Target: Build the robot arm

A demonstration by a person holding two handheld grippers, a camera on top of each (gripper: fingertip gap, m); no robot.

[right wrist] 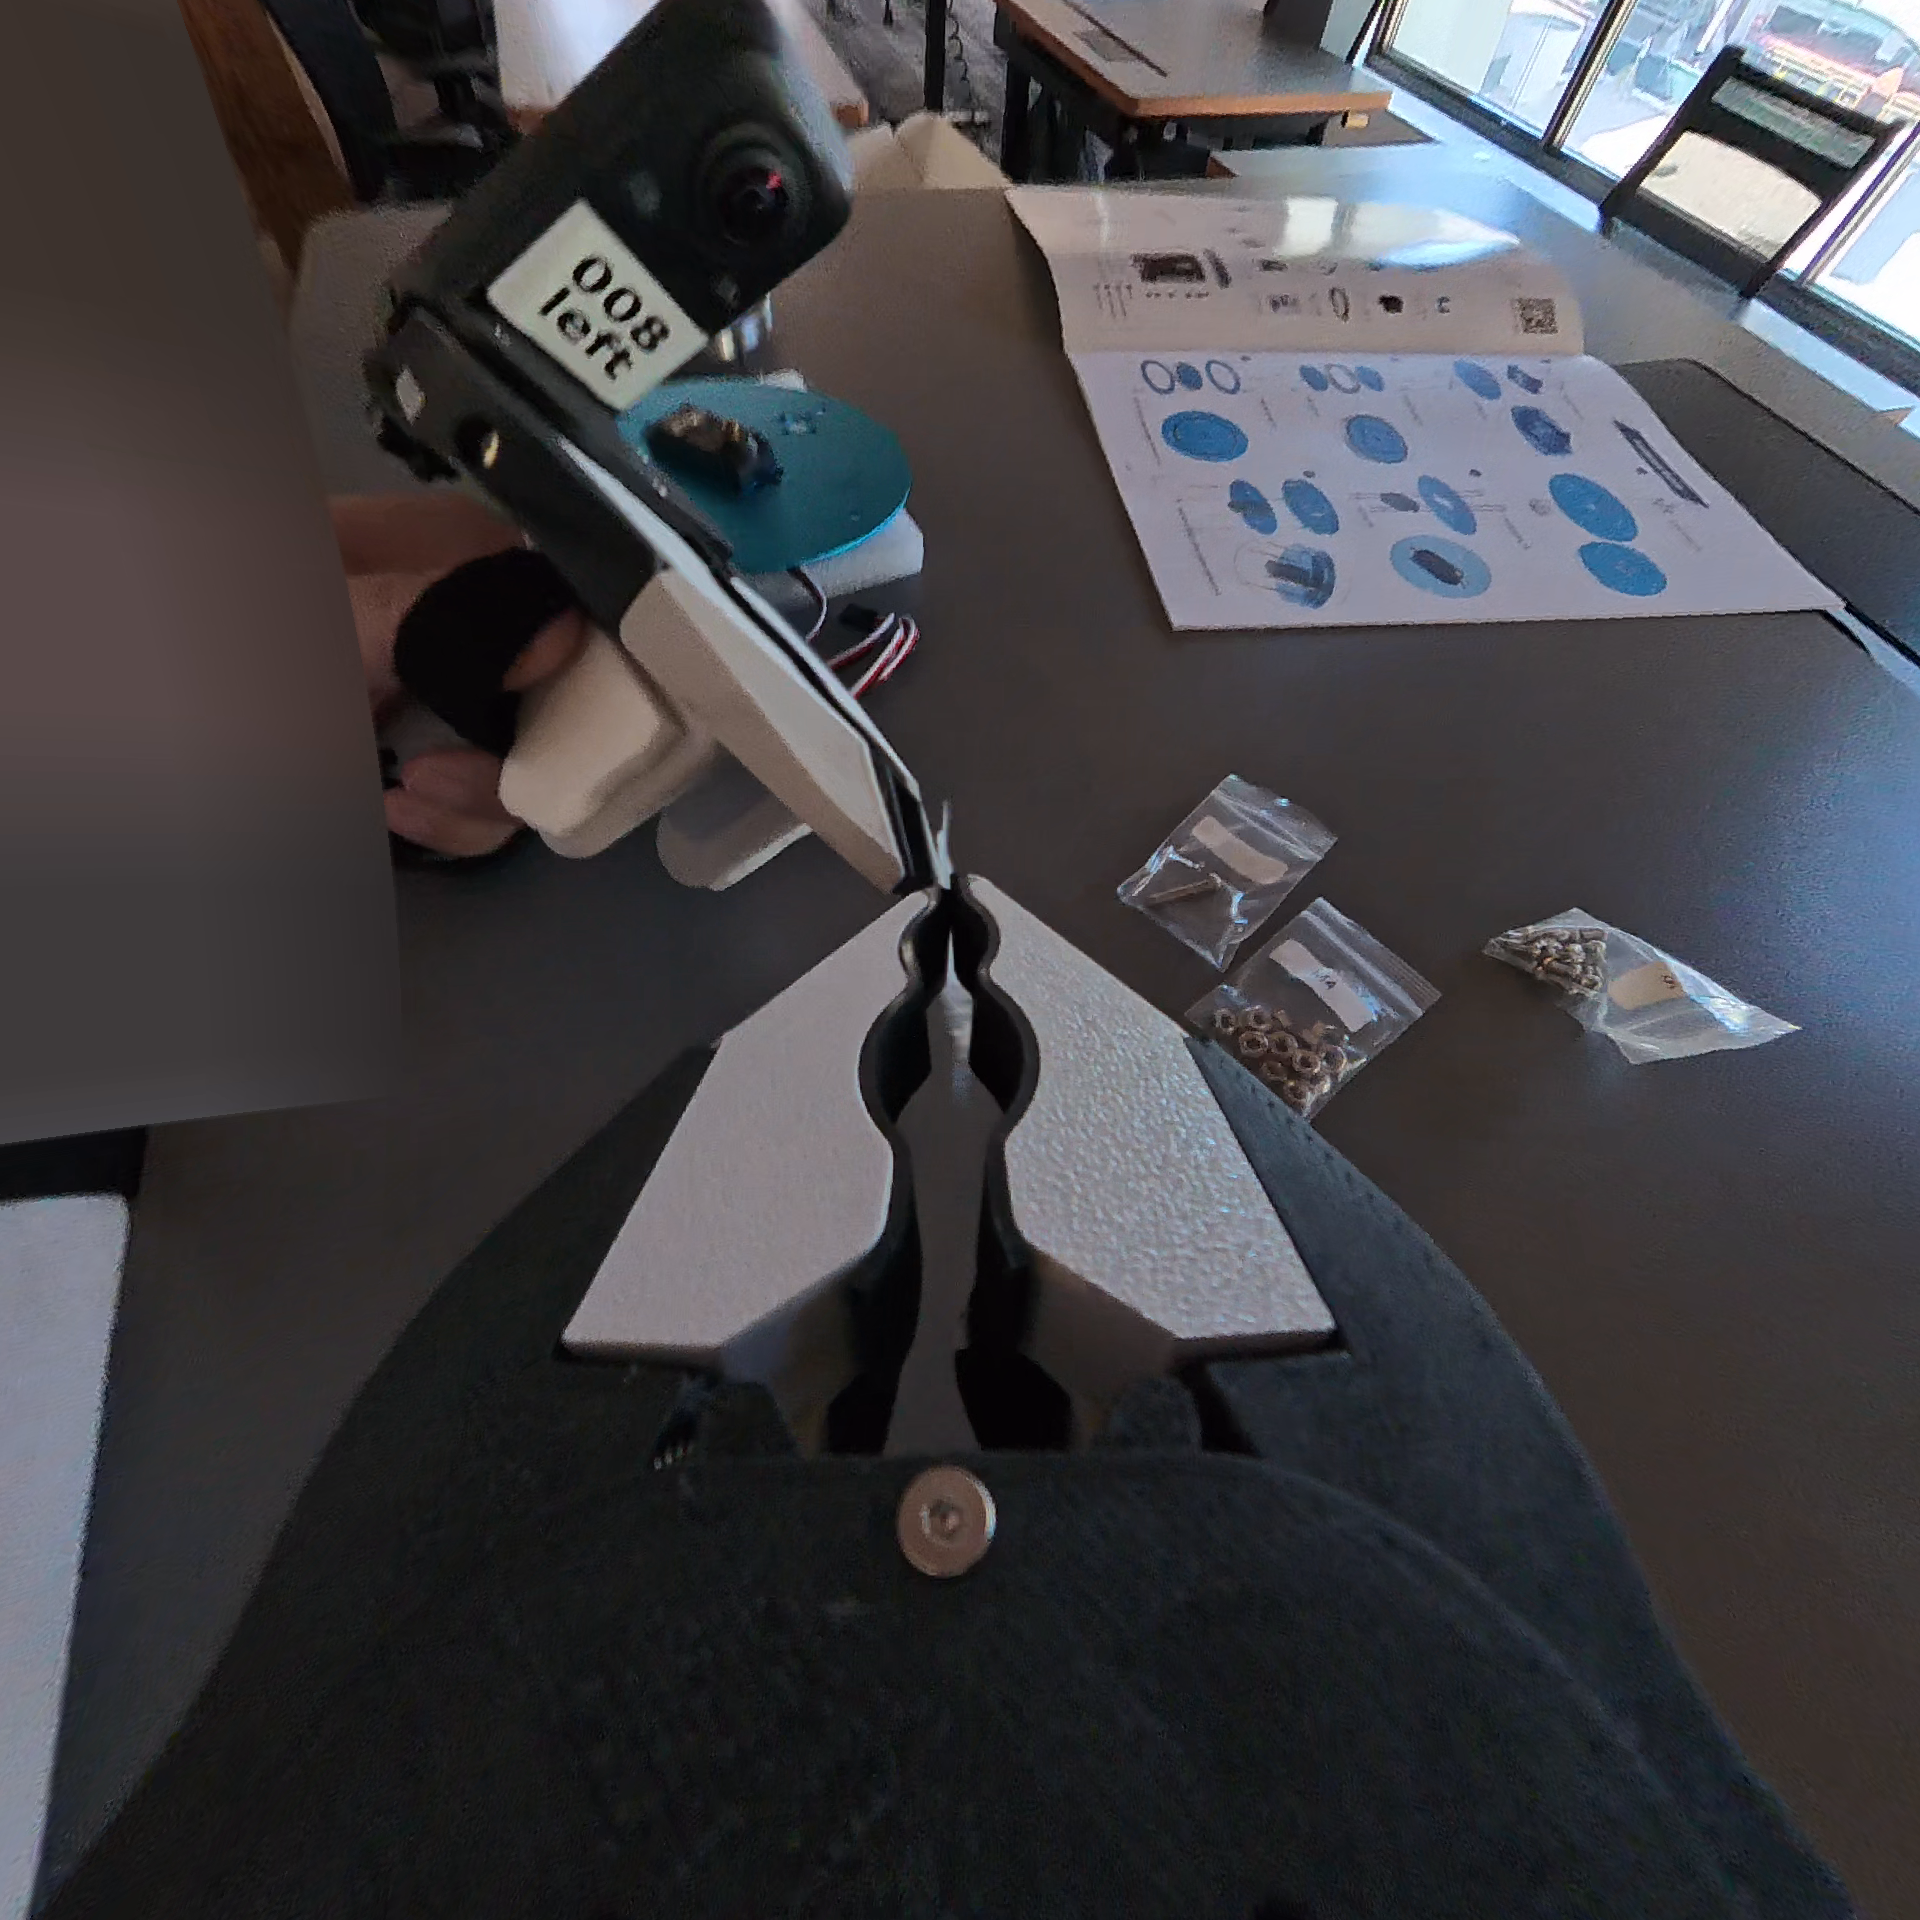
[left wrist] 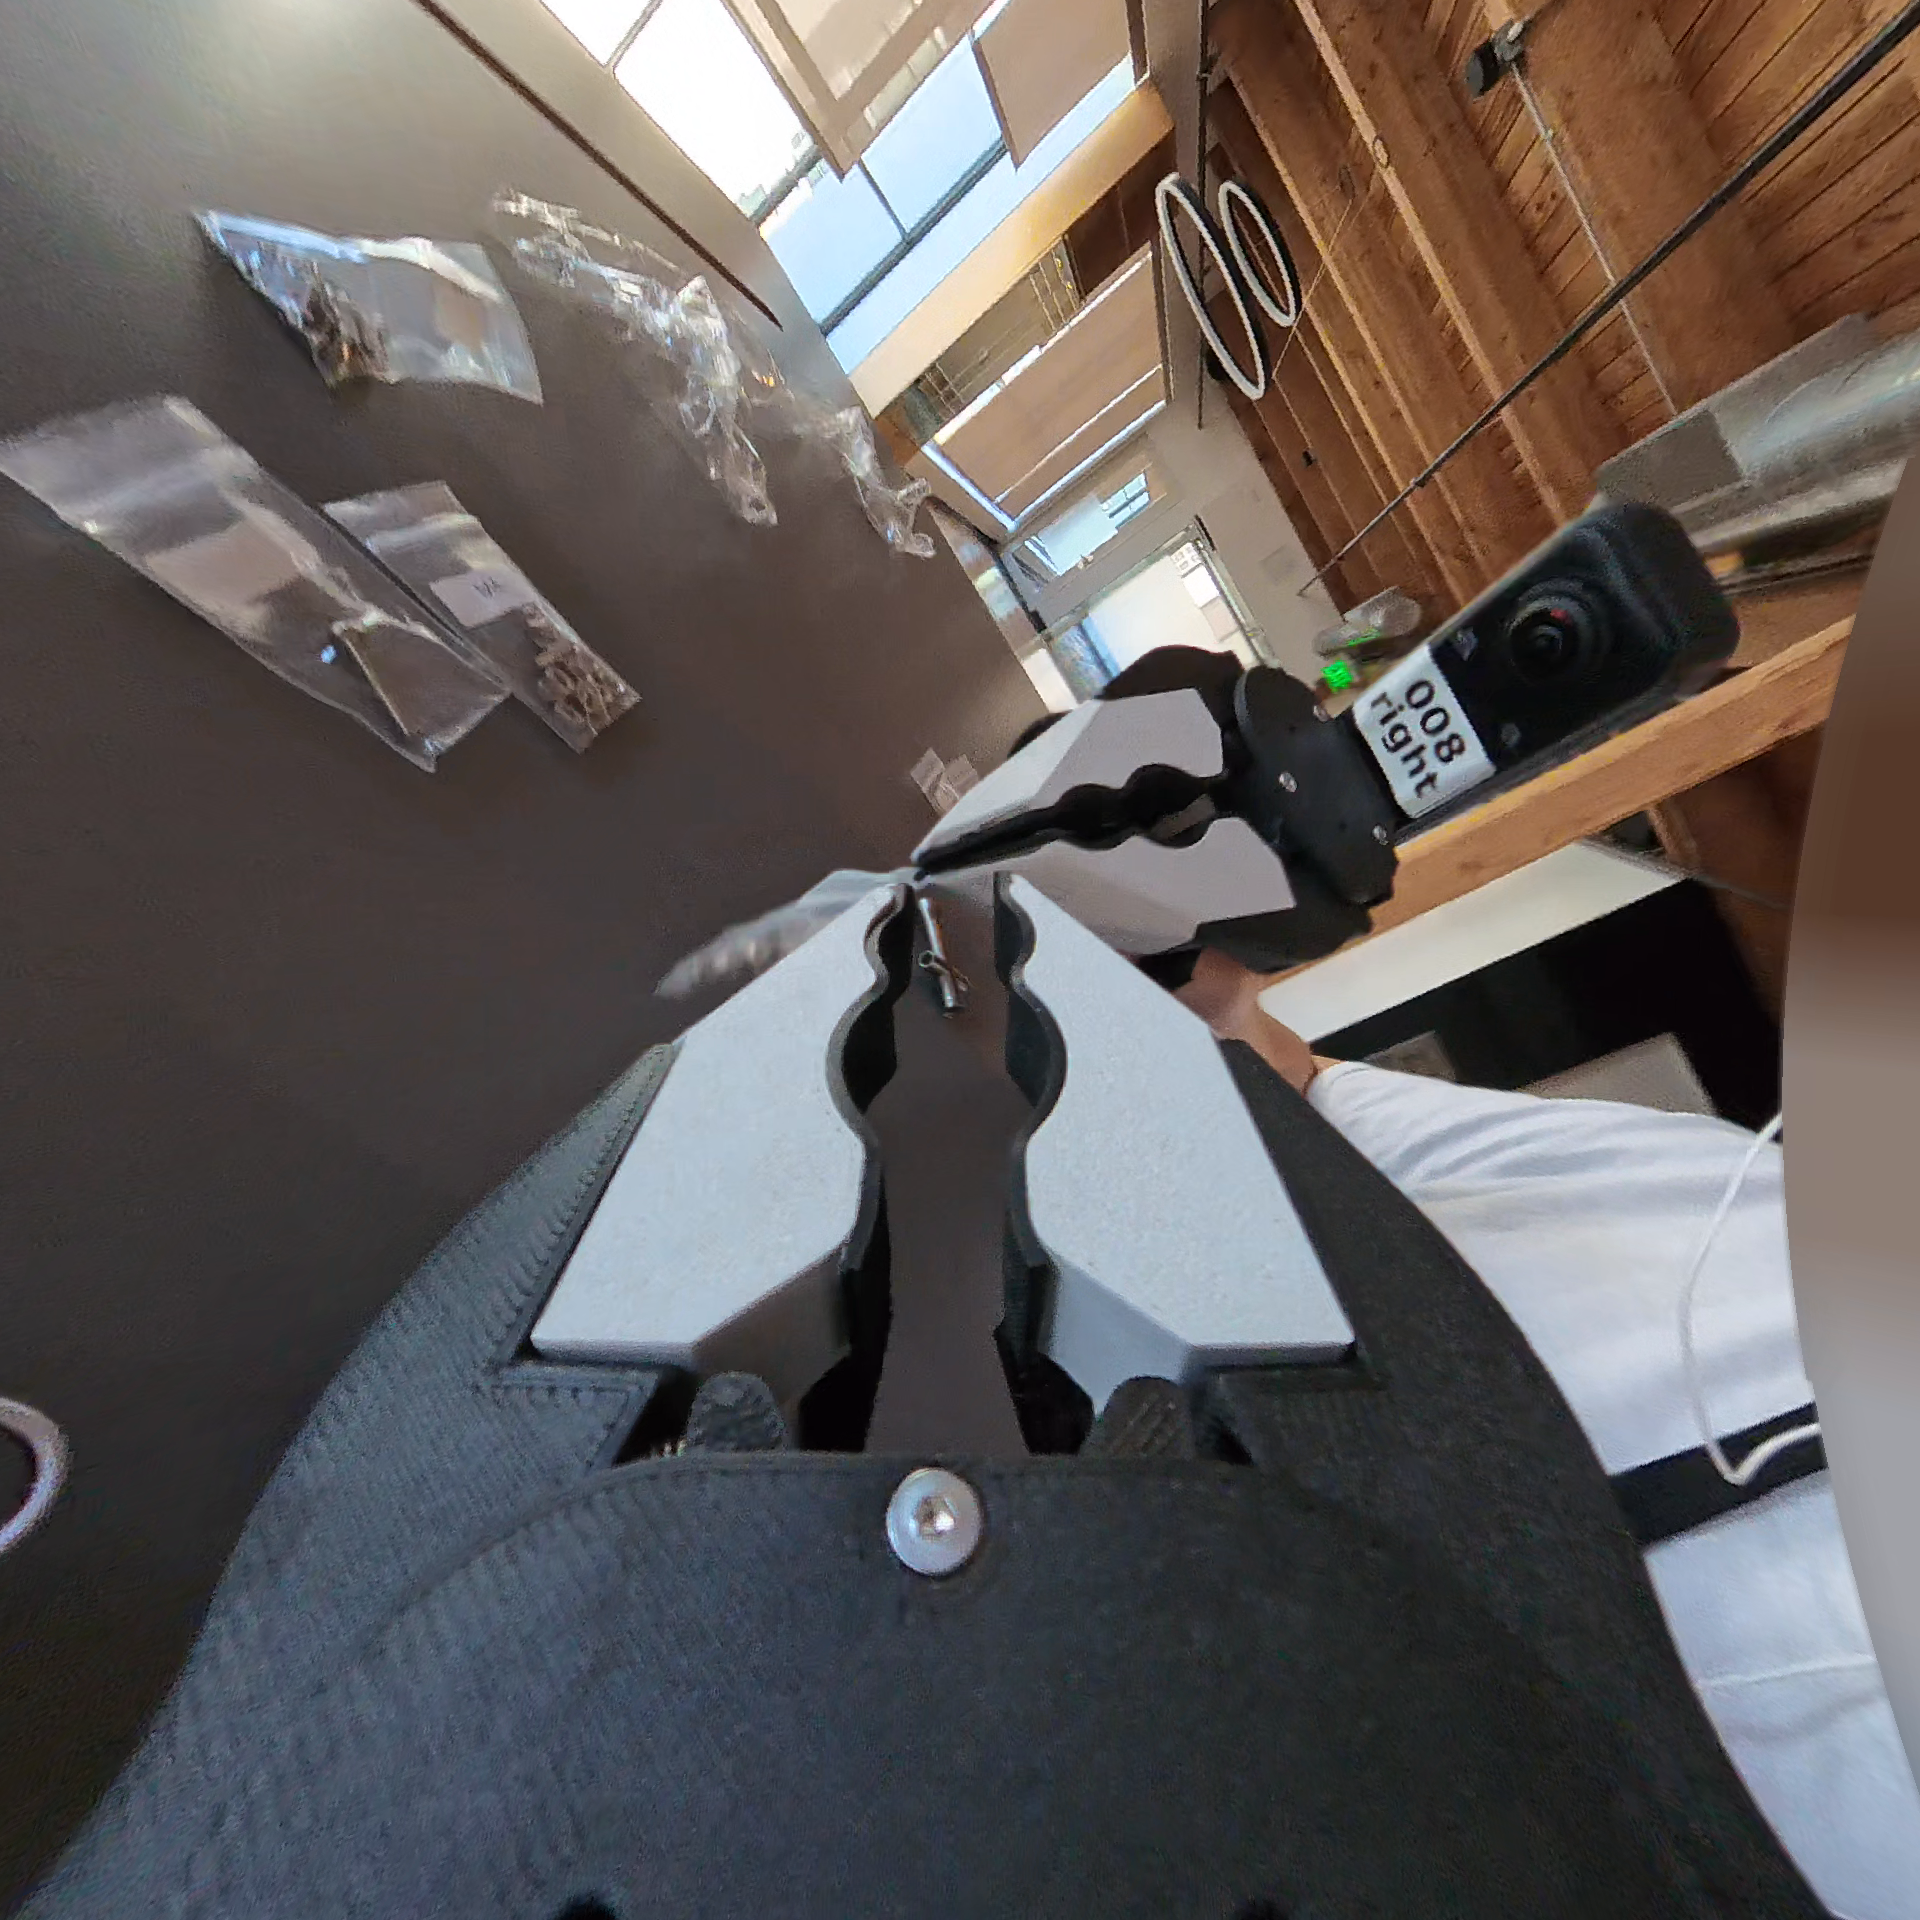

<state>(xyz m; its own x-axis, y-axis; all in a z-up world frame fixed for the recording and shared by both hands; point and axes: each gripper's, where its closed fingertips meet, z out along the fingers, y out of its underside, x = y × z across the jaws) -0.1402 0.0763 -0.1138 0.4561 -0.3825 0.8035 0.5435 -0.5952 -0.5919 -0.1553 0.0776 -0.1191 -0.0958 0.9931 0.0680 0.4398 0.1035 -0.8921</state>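
Observation:
My right gripper [right wrist: 951, 914] is shut, its tips pinching a thin clear plastic bag whose edge [right wrist: 951, 1000] shows between the jaws. In the left wrist view the right gripper [left wrist: 923, 857] meets my left gripper's tips head-on. My left gripper [left wrist: 948, 902] has its jaws a small gap apart. A small metal pin [left wrist: 935, 961] lies in that gap, seemingly inside the clear bag [left wrist: 748, 940], which blurs out to the left. In the right wrist view the left gripper [right wrist: 920, 871] comes down from the upper left, tips against mine above the dark table [right wrist: 1351, 1247].
Three small clear bags of hardware [right wrist: 1226, 868] [right wrist: 1309, 1013] [right wrist: 1621, 977] lie to the right. An open instruction sheet [right wrist: 1434, 478] lies behind them. A blue disc [right wrist: 810, 488] on white foam, with wires, sits behind the left gripper. Crumpled clear plastic [left wrist: 707, 353] lies farther off. My two grippers' fingertips are within a few centimetres of each other. The blue disc [right wrist: 810, 488] is about 20 cm from both grippers' fingertips.

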